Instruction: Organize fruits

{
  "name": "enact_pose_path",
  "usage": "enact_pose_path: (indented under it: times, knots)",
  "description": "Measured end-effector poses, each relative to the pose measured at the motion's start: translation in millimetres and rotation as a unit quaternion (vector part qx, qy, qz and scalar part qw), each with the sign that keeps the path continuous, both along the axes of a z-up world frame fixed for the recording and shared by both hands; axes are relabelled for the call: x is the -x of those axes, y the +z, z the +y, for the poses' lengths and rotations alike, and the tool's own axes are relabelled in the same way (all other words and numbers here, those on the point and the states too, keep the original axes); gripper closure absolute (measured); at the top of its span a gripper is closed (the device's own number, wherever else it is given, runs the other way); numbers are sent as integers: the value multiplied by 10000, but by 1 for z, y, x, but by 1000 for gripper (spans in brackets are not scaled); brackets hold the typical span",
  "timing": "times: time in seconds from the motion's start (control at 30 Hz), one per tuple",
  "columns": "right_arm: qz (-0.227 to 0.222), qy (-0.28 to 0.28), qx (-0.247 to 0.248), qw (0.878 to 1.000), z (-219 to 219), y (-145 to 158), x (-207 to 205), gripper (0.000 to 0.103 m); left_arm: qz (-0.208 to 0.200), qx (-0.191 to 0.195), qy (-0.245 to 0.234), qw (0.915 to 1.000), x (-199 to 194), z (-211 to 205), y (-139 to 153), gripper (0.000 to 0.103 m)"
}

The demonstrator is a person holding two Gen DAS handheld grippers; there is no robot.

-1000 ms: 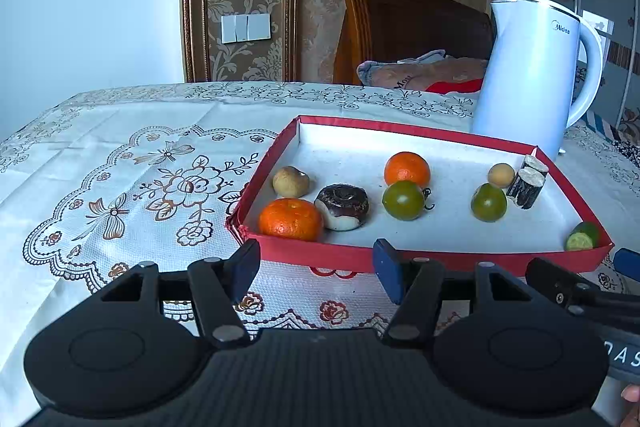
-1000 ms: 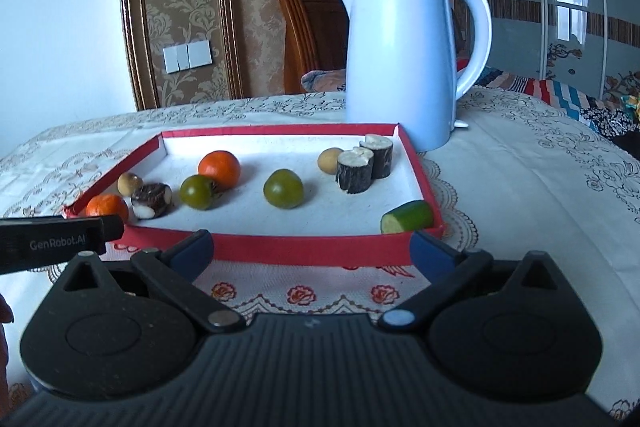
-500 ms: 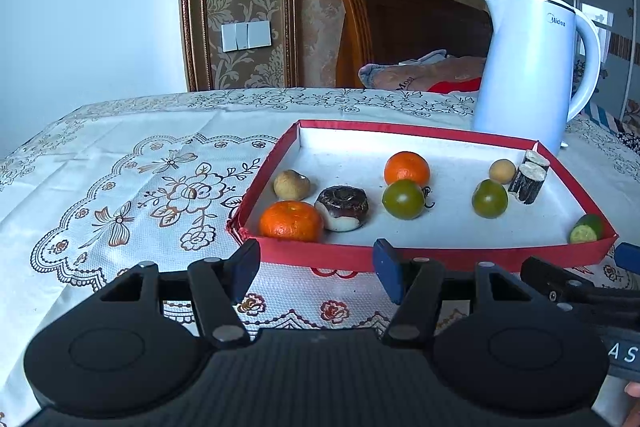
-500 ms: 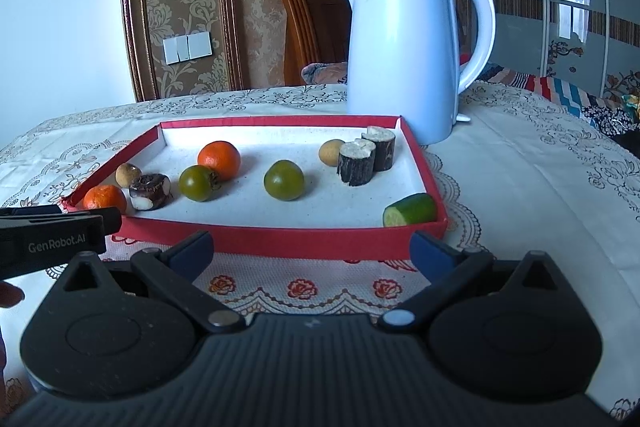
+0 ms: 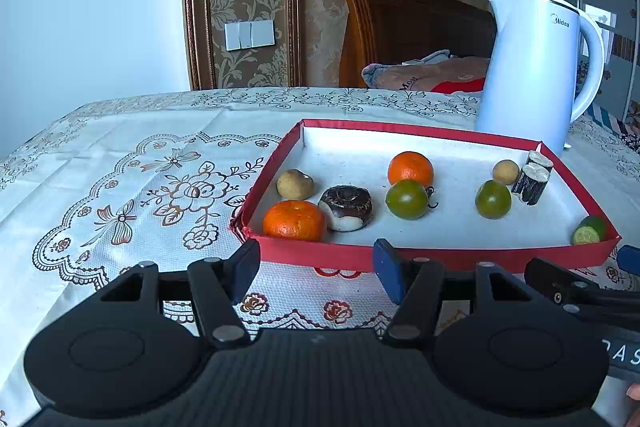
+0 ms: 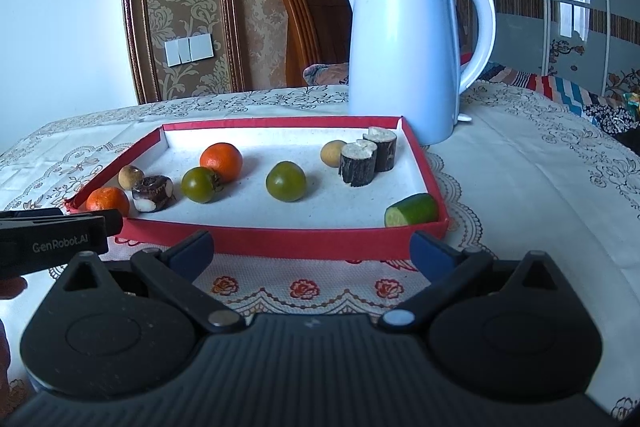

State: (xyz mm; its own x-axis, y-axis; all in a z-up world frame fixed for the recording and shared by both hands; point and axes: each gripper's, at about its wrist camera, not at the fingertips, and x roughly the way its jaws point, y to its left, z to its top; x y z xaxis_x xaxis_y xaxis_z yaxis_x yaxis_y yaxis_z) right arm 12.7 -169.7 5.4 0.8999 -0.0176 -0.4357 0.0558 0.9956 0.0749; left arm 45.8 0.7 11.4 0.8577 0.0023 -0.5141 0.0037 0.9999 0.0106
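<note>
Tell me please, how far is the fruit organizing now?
It looks not yet started. Nothing is in hand: the left tool and right tool are open, short of the red tray. The oranges, green fruits and cucumber piece lie scattered, unsorted; all grouping is left.

Soft daylight, sharp focus, faint shadows, glare on the kettle [image 6: 404,55], and fisheye bending at the edges.

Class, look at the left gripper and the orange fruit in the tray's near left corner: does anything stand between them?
Only the red tray's near wall. The left gripper is open and low before it; the orange fruit sits just behind, a dark chocolate-coloured piece close on its right.
</note>
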Motion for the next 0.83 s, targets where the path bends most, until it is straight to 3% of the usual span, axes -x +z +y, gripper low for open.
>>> enact_pose_path:
  times: [0.63,0.73,0.83]
  knots:
    - [27,18,-52,10000,0,-1,0,0,-33,-14,-193,9998,3,-3,1,41]
    - [27,20,-50,10000,0,-1,0,0,-19,192,-429,9989,5,-2,2,29]
    - [25,11,-54,10000,-1,-1,0,0,-62,235,-395,9989,9,1,2,28]
